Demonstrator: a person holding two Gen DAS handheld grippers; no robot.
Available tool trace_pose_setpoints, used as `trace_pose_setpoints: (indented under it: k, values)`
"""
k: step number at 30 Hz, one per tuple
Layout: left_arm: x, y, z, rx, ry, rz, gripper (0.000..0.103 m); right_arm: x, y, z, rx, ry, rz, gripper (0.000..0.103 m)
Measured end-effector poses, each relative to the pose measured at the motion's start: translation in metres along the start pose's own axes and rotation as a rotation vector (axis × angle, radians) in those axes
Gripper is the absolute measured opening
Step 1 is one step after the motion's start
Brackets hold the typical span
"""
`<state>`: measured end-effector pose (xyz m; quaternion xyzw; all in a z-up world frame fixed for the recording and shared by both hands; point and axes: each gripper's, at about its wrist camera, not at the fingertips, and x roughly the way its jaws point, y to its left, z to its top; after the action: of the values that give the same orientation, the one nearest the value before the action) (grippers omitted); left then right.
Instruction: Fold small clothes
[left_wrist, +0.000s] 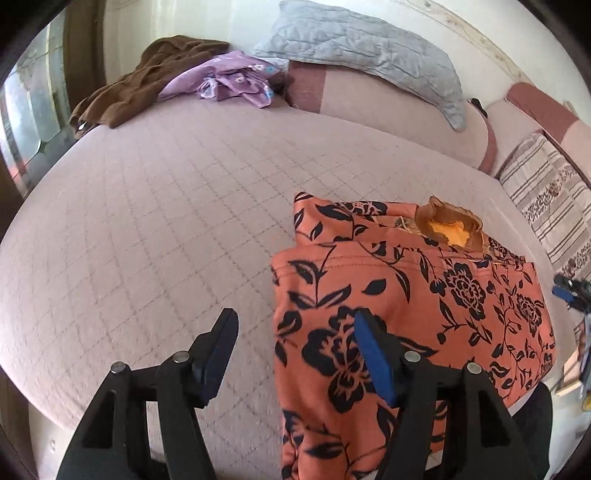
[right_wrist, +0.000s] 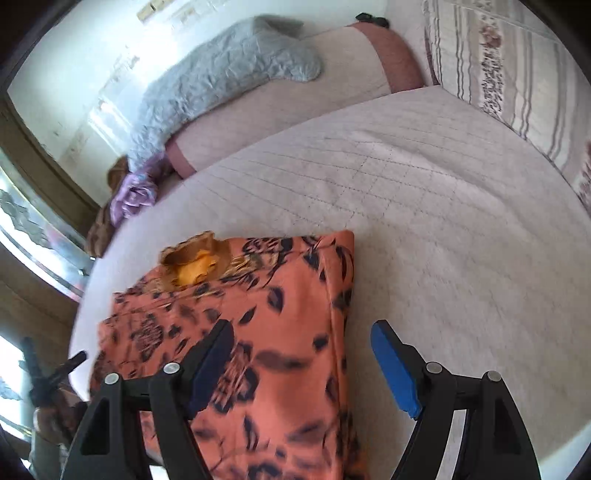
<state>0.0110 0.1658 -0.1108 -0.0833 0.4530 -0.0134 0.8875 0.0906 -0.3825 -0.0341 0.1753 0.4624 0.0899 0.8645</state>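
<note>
Dress (left_wrist: 399, 295) lying partly folded on bed (left_wrist: 147, 221), near edge. Left gripper (left_wrist: 295, 354) and right gripper (right_wrist: 301, 360) both hovering open, gripping nothing. Next probably needing grasp of near hem, folding upward.

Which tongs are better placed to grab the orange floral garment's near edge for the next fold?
Probably the left tongs: they are open and straddle the orange floral garment at its side edge. The right tongs, also open, straddle its opposite edge, so either could.
</note>
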Motion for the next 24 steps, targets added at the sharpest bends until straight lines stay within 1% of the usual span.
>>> trace_pose_setpoints:
  k: [4,7,9,14,19,20,21,22,23,24]
  values:
    - [0.015,-0.003,0.012,0.02,0.025,0.0,0.066,0.034,0.004,0.014,0.002,0.022,-0.014,0.079]
    - [0.028,-0.004,0.02,0.03,0.045,0.011,0.066,0.042,0.001,0.015,0.003,0.033,-0.014,0.079]
    - [0.038,0.0,0.024,0.016,0.062,0.019,0.066,0.045,-0.002,0.015,0.005,0.041,-0.021,0.079]
    - [0.05,0.006,0.027,-0.013,0.082,-0.003,0.066,0.041,-0.009,0.016,0.01,0.037,-0.034,0.079]
    - [0.054,0.009,0.028,-0.053,0.089,-0.014,0.066,0.052,-0.005,0.018,-0.013,0.038,-0.04,0.079]
    - [0.053,0.009,0.028,-0.057,0.086,-0.015,0.06,0.055,-0.003,0.019,-0.024,0.033,-0.046,0.075]
    - [0.053,0.008,0.028,-0.051,0.086,-0.024,0.052,0.057,0.0,0.019,-0.04,0.029,-0.058,0.069]
    - [0.054,0.005,0.028,-0.041,0.091,-0.033,0.033,0.058,0.003,0.019,-0.054,0.025,-0.072,0.06]
    - [0.054,0.001,0.029,-0.022,0.095,-0.032,0.025,0.059,0.006,0.019,-0.063,0.027,-0.08,0.045]
    - [0.054,-0.003,0.029,-0.005,0.089,-0.02,0.023,0.062,0.008,0.019,-0.069,0.04,-0.079,0.036]
